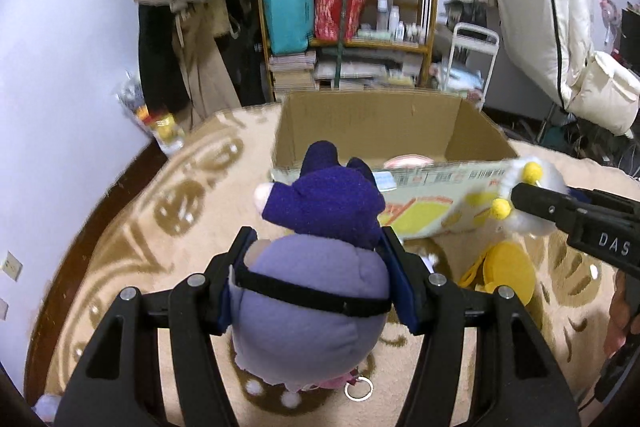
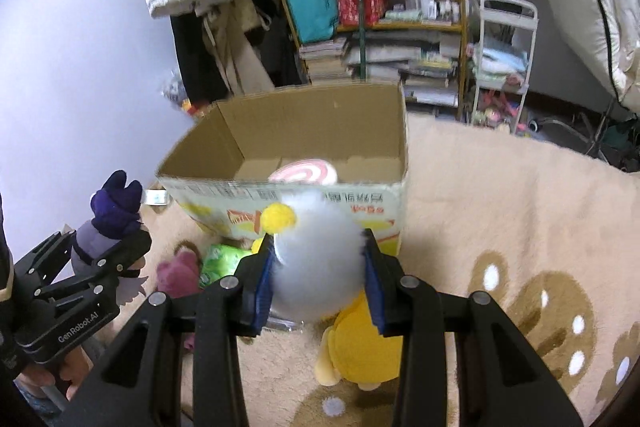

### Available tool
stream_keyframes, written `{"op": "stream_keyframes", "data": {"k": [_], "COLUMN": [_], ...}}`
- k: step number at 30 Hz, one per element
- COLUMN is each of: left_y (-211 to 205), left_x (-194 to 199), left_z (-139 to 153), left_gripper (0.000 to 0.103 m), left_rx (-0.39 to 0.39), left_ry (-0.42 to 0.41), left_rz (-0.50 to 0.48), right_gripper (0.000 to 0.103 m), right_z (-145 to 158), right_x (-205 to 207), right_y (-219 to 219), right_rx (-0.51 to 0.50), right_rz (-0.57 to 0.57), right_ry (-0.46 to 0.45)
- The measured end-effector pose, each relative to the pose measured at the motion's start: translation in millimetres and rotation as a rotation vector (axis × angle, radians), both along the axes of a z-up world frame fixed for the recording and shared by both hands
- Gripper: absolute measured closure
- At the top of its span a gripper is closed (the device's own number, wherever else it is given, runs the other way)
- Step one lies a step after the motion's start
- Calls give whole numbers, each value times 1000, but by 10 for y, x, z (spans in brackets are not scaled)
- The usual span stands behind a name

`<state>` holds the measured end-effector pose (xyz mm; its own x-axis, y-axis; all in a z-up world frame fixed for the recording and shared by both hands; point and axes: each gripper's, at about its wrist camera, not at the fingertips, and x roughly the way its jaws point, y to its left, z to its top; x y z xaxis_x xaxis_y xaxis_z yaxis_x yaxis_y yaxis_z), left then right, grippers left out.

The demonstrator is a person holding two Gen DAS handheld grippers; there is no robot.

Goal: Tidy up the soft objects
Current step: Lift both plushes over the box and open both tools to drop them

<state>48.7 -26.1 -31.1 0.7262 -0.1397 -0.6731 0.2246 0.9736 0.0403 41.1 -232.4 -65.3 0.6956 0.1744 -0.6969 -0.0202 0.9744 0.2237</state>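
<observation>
My left gripper [image 1: 318, 259] is shut on a purple plush doll [image 1: 316, 267] with a dark purple hat, held above the rug in front of an open cardboard box [image 1: 440, 195]. My right gripper [image 2: 318, 267] is shut on a white fluffy plush [image 2: 320, 259] with yellow pom-poms, just short of the box [image 2: 280, 123]. Each gripper shows in the other's view: the right [image 1: 516, 197] with its white plush [image 1: 528, 187], the left [image 2: 116, 239] with the purple doll [image 2: 108, 223]. A pink-and-white swirl cushion [image 2: 304, 173] lies inside the box.
On the beige patterned rug [image 2: 500, 219] below lie a yellow plush [image 2: 360, 351], a pink plush [image 2: 176, 271] and a green packet [image 2: 220, 259]. A cluttered wooden shelf [image 1: 344, 7], hanging clothes [image 1: 192, 27], a white cart [image 2: 504, 67] and a folded mattress [image 1: 552, 7] stand behind the box.
</observation>
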Motion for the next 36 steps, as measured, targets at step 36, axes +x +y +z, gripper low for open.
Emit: {"op": "stream_keyframes", "data": {"k": [36], "left_y": [-141], "left_x": [834], "left_z": [829], "left_gripper": [42], "left_rx": [-37], "left_ry": [-291], "left_rz": [-30], "right_gripper": [62], "right_z": [844], "right_x": [697], "right_y": [-173], "right_rx": [-123], "right_rz": [-5], "right_ry": [-318]}}
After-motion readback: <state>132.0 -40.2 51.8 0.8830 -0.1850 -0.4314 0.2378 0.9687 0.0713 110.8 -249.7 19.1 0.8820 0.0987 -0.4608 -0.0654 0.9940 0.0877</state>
